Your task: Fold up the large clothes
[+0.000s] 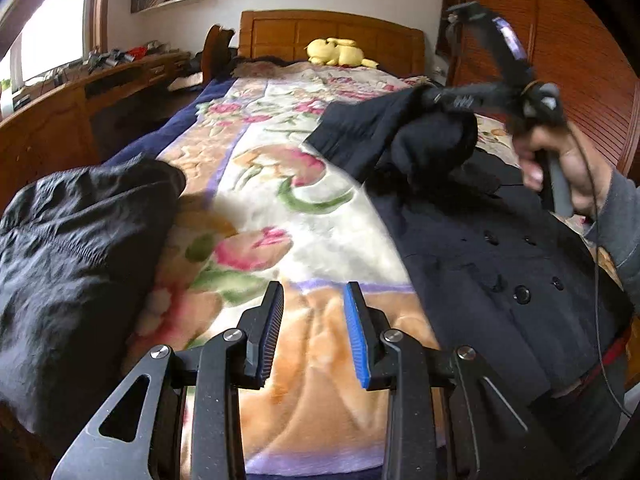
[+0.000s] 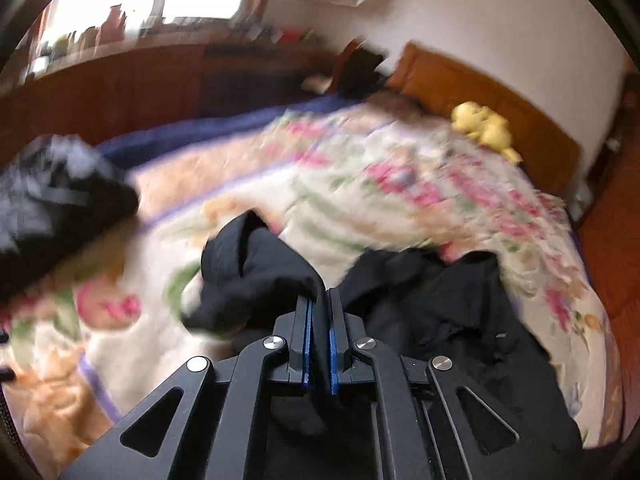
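At the left, a dark garment (image 1: 76, 248) is seen bunched on the floral blanket (image 1: 280, 208). The left gripper (image 1: 314, 336) is held spread and empty. The buttoned dark coat (image 1: 500, 264) lies mostly unfolded; its sleeve (image 2: 256, 272) is pinched by the right gripper (image 2: 319, 320). Folding is judged barely begun. No writing can be read.

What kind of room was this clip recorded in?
Most likely a home bedroom. A bed with a wooden headboard and a floral blanket fills the view, a yellow plush toy lies near the headboard, and a dark coat is spread on the blanket.
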The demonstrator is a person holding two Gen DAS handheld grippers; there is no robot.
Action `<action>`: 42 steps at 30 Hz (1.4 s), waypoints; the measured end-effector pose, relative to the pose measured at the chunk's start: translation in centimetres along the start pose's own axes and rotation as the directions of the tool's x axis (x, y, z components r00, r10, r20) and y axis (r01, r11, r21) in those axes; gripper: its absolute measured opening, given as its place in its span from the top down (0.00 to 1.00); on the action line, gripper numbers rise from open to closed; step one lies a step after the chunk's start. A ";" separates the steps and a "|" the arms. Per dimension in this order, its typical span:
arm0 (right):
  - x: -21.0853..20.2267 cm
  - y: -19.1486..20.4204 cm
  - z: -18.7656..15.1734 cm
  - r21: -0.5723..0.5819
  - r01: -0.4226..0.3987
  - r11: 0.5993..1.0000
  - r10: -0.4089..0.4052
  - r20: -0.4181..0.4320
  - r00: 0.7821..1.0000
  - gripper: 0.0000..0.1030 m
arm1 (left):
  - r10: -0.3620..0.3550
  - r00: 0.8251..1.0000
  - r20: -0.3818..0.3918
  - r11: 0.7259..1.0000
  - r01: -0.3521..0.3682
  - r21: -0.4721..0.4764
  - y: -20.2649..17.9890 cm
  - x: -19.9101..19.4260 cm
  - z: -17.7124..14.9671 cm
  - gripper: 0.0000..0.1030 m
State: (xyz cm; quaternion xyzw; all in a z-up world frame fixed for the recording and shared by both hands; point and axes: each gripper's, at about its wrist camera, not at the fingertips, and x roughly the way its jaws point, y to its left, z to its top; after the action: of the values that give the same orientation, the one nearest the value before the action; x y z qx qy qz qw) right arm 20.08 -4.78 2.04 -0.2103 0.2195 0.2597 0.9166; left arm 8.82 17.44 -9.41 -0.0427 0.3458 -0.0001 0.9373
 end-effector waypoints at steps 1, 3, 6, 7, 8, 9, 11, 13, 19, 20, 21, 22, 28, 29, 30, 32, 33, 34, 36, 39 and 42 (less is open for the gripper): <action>-1.2 -1.4 -0.3 0.030 0.012 0.999 -0.013 0.026 1.000 0.94 | -0.004 1.000 0.005 1.000 0.004 0.005 -0.5 -0.1 0.1 0.69; -3.5 -4.8 -1.7 0.103 0.041 0.994 -0.046 0.056 0.997 0.94 | -0.021 1.000 0.010 1.000 0.021 0.008 -1.4 -0.1 0.5 0.69; -5.6 -9.0 -4.9 0.177 0.099 0.979 -0.107 0.037 0.994 0.94 | -0.038 0.999 0.022 0.999 0.038 0.017 -2.8 -0.1 1.1 0.69; -5.9 -10.1 -6.1 0.190 0.113 0.975 -0.119 0.018 0.993 0.94 | -0.043 0.999 0.025 0.999 0.043 0.018 -3.2 -0.1 1.2 0.69; -6.0 -11.2 -7.6 0.206 0.125 0.970 -0.126 -0.011 0.992 0.94 | -0.051 0.998 0.027 0.999 0.050 0.021 -3.7 0.0 1.3 0.69; -5.9 -11.9 -8.8 0.219 0.139 0.966 -0.133 -0.039 0.990 0.94 | -0.056 0.998 0.030 0.998 0.056 0.024 -4.1 0.0 1.5 0.69; -5.5 -12.9 -11.6 0.221 0.155 0.963 -0.132 -0.114 0.985 0.94 | -0.063 0.998 0.030 0.997 0.062 0.036 -5.2 0.3 1.7 0.69; -5.2 -13.2 -13.6 0.226 0.145 0.963 -0.110 -0.159 0.981 0.89 | -0.072 0.997 0.029 0.996 0.071 0.045 -6.2 0.4 1.8 0.69; -5.9 -13.2 -17.5 0.217 0.079 0.973 -0.029 -0.224 0.974 0.42 | -0.094 0.995 0.026 0.994 0.092 0.058 -8.4 0.7 2.0 0.69; -6.0 -13.2 -17.9 0.218 0.064 0.974 -0.014 -0.223 0.975 0.39 | -0.096 0.995 0.025 0.994 0.095 0.060 -8.8 0.7 2.0 0.69; -6.4 -13.1 -17.5 0.218 0.051 0.975 -0.003 -0.215 0.977 0.38 | -0.100 0.995 0.024 0.993 0.098 0.058 -9.0 0.7 2.1 0.69; -6.9 -13.1 -17.7 0.221 0.036 0.975 0.010 -0.203 0.979 0.38 | -0.106 0.994 0.023 0.993 0.105 0.054 -9.3 0.7 2.1 0.69; -8.7 -15.8 -19.7 0.264 0.073 0.962 -0.032 -0.156 0.987 0.38 | -0.120 0.993 0.016 0.991 0.119 0.061 -11.1 1.3 1.9 0.69; -8.4 -16.8 -20.0 0.272 0.084 0.959 -0.041 -0.161 0.986 0.38 | -0.123 0.992 0.014 0.991 0.121 0.060 -11.2 1.4 1.9 0.69; -8.4 -16.9 -20.0 0.271 0.097 0.958 -0.051 -0.171 0.984 0.38 | -0.130 0.992 0.009 0.990 0.129 0.061 -11.5 1.6 1.7 0.69; -7.5 -17.8 -20.0 0.277 0.126 0.953 -0.073 -0.195 0.978 0.38 | -0.136 0.991 -0.001 0.988 0.135 0.068 -12.1 2.0 1.5 0.69; -6.9 -18.1 -19.9 0.287 0.133 0.949 -0.075 -0.206 0.976 0.38 | -0.136 0.991 -0.006 0.988 0.136 0.071 -12.4 2.2 1.5 0.69; -6.2 -18.9 -19.8 0.301 0.141 0.943 -0.078 -0.212 0.974 0.38 | -0.139 0.990 -0.014 0.988 0.140 0.073 -12.7 2.5 1.3 0.69; -4.9 -19.6 -19.1 0.331 0.157 0.931 -0.087 -0.216 0.972 0.38 | -0.145 0.989 -0.023 0.987 0.147 0.072 -13.0 2.7 1.0 0.69; -2.9 -21.0 -17.8 0.392 0.159 0.906 -0.073 -0.226 0.971 0.38 | -0.154 0.987 -0.039 0.985 0.156 0.078 -13.9 3.0 0.4 0.69; -0.5 -21.4 -17.0 0.417 0.174 0.892 -0.066 -0.259 0.963 0.38 | -0.160 0.986 -0.051 0.983 0.163 0.085 -14.5 3.3 0.1 0.69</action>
State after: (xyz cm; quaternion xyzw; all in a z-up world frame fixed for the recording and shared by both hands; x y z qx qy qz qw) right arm 26.85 -30.06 -5.71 -0.0427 0.3669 0.1193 0.9216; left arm 11.85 2.88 -10.31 -0.0291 0.3616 -0.0924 0.9273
